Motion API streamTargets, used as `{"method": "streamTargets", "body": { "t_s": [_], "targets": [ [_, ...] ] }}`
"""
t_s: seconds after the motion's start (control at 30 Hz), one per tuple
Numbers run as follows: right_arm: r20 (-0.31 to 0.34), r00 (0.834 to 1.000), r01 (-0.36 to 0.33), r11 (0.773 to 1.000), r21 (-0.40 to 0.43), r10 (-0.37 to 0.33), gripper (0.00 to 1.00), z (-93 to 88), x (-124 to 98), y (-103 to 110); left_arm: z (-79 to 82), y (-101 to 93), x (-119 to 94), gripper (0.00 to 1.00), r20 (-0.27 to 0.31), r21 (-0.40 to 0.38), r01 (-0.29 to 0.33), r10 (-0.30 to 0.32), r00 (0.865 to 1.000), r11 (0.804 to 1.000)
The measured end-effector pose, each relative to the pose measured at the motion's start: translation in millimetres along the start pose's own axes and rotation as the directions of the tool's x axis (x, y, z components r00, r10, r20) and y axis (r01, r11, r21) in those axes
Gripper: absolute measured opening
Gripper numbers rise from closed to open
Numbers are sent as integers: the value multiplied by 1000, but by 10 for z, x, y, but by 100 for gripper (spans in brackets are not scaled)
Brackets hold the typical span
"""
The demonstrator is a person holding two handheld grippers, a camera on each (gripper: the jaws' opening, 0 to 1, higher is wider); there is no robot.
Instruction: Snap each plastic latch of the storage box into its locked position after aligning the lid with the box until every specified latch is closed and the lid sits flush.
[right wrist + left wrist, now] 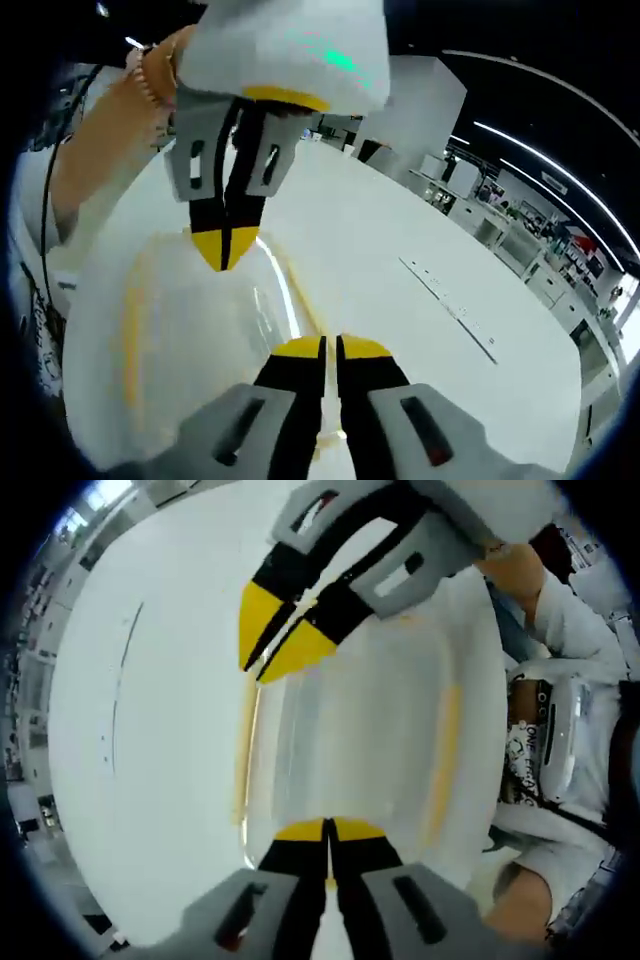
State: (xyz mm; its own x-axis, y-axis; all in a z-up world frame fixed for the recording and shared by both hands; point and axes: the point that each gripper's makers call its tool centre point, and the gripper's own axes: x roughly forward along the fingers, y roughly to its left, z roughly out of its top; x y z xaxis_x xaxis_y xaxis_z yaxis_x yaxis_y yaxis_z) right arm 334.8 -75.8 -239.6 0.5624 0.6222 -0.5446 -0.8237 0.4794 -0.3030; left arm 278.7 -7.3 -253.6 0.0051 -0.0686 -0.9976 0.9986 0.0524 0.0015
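Lying lengthwise between closed hand-held grippers, storage box (350, 740).

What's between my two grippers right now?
The clear storage box's lid spans between the left gripper and right gripper, seen in the left gripper view.

White table (420, 230) open around, storage box (350, 750) between tongs

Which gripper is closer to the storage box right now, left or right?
Neither clearly: both sit at the storage box. The left gripper, jaws together, meets one end's top edge; the right gripper, also closed, meets the opposite end, tips facing the left's.
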Motion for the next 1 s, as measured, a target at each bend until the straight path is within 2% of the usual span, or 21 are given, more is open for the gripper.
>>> {"method": "streamTargets", "body": {
  "t_s": [0.03, 0.07, 0.1, 0.17, 0.23, 0.27, 0.3, 0.37, 0.43, 0.5, 0.53, 0.57, 0.6, 0.63, 0.67, 0.8, 0.83, 0.87, 1.0],
  "targets": [
    [15, 1000, -10, 1000, -6, 10, 1, 37, 39, -21, 2, 1, 0, 0, -1, -1, -3, 3, 1000, 1000],
    [-2, 1000, -17, 1000, 0, 17, 1, 14, 40, -41, 2, -1, 1, 0, -4, -1, -10, 10, 1000, 1000],
    [-37, 998, -53, 999, -8, 52, 0, -37, 40, -47, 5, -3, 2, 0, -7, 2, -16, 16, 1000, 1000],
    [-45, 997, -61, 998, -21, 60, 0, -21, 92, -104, 11, 1, 4, 0, -15, 3, -28, 28, 999, 1000],
    [-101, 992, -85, 993, -76, 77, 0, -68, 136, -153, 15, 5, 5, 0, -22, 4, -38, 38, 999, 999],
    [-101, 992, -82, 993, -90, 72, 0, -53, 162, -179, 19, 4, 7, 0, -25, 6, -41, 41, 999, 999],
    [-120, 988, -108, 986, -125, 93, 0, -60, 210, -181, 18, 7, 7, 0, -28, 7, -46, 46, 999, 999],
    [-132, 980, -163, 981, -102, 149, 0, -56, 254, -122, 29, 4, 8, 0, -31, 10, -52, 53, 998, 999],
    [-169, 959, -252, 956, -149, 226, 0, -58, 302, -96, 40, -1, 7, 0, -32, 12, -63, 64, 997, 998],
    [-198, 941, -320, 913, -254, 275, 0, -57, 338, -81, 38, -4, 19, 0, -30, 23, -82, 82, 996, 996],
    [-182, 935, -343, 904, -255, 304, 0, -38, 370, -29, 39, -4, 28, 0, -30, 29, -93, 94, 995, 995],
    [-192, 926, -365, 900, -237, 325, 0, -57, 368, -8, 41, -5, 29, 0, -31, 32, -101, 102, 994, 994],
    [-178, 906, -418, 881, -223, 385, 0, -30, 382, 57, 43, -6, 33, 0, -33, 44, -116, 117, 993, 992],
    [-187, 896, -437, 877, -198, 404, 0, -45, 371, 55, 45, -5, 30, 0, -28, 60, -120, 122, 992, 991],
    [-207, 887, -449, 876, -175, 413, 0, -77, 380, 45, 38, 4, 25, 0, -21, 55, -119, 120, 993, 991],
    [-260, 859, -495, 846, -196, 442, 0, -175, 479, 30, 35, 21, 14, 0, 41, 28, -105, 104, 994, 994],
    [-271, 854, -499, 845, -192, 443, 0, -201, 485, 35, 34, 19, 8, 0, 47, 28, -106, 105, 993, 994],
    [-283, 845, -513, 838, -188, 454, 0, -229, 506, 55, 37, 11, 13, 0, 56, 33, -112, 110, 992, 993],
    [-294, 796, -572, 816, -78, 530, 0, -250, 496, 67, 54, 5, 8, 0, 56, 57, -145, 142, 988, 988]
  ]
}}
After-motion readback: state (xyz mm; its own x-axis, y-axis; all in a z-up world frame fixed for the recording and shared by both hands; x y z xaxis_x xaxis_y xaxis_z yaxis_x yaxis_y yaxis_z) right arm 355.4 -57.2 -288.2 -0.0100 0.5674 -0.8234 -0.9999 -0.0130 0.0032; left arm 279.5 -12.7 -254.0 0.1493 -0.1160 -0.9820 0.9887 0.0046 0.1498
